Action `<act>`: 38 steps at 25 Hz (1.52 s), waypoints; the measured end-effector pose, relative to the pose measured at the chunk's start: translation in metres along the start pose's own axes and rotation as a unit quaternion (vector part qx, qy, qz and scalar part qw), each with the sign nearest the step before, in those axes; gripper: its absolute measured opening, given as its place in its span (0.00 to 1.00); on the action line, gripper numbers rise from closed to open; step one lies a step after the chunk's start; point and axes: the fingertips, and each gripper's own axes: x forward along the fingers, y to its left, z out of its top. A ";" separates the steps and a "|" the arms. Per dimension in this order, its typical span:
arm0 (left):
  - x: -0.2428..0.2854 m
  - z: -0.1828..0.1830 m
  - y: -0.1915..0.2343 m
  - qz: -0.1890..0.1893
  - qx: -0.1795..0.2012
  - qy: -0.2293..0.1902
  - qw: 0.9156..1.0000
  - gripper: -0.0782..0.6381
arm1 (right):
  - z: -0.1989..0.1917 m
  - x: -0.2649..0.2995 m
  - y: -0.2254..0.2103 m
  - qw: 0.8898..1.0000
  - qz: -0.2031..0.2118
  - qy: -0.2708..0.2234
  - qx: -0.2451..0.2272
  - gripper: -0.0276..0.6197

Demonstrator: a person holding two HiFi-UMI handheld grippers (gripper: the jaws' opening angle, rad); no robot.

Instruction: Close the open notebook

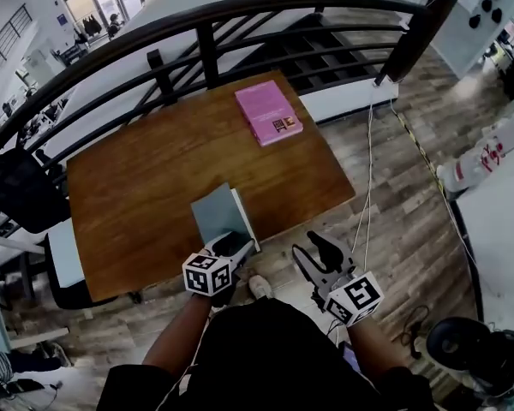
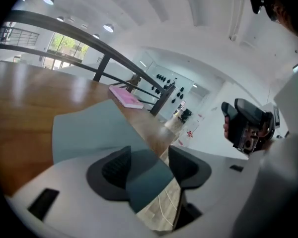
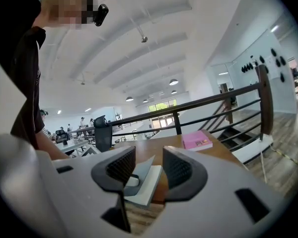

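Nearest to me are the marker cubes point(image 1: 207, 274) on my two tools, each face printed with a black-and-white square pattern, no words on them. My left gripper point(image 1: 233, 245) reaches forward and slopes down to the near edge of the notebook point(image 1: 216, 214). Its jaws stand apart, and in the left gripper view point(image 2: 149, 167) the notebook's grey-blue cover point(image 2: 84, 128) runs between them with a gap beside each pad, so I am not pinching it. My right gripper point(image 1: 317, 253) hangs just right of the notebook, nearly level, out past the table's point(image 1: 137, 187) near edge and over the plank floor point(image 1: 394, 187). Its jaws are apart too, with nothing between them; in the right gripper view point(image 3: 145, 168) I only see the notebook point(image 3: 141, 185) through the gap, further off. The notebook lies at the table's near edge, open — the cover is lifted at a slant above the white block of pages. Beyond the notebook, towards the far right corner of the table, a pink book point(image 1: 268, 112) lies flat and closed. Its cover carries a small dark square code near the lower right corner, and whatever print it has is too small for me to read. Thin cables point(image 1: 366, 187) trail across the floor to the right of the notebook, and past the pink book a dark curved railing point(image 1: 240, 20) fences off a staircase point(image 1: 300, 50).
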 end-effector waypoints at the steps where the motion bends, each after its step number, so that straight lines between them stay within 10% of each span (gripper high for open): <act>1: 0.005 -0.002 0.001 0.004 -0.002 0.005 1.000 0.45 | -0.002 -0.005 -0.007 1.000 -0.009 0.002 0.003 0.30; 12: 0.038 -0.026 0.014 0.049 -0.013 0.074 0.996 0.42 | -0.005 -0.027 -0.032 0.999 -0.037 0.001 0.007 0.29; 23: -0.039 0.065 -0.005 0.025 0.032 -0.069 0.997 0.42 | 0.029 0.006 0.010 0.999 0.001 -0.030 -0.018 0.28; 38: -0.231 0.177 0.014 0.122 0.162 -0.262 0.944 0.23 | 0.088 0.080 0.089 0.994 0.062 -0.089 -0.032 0.14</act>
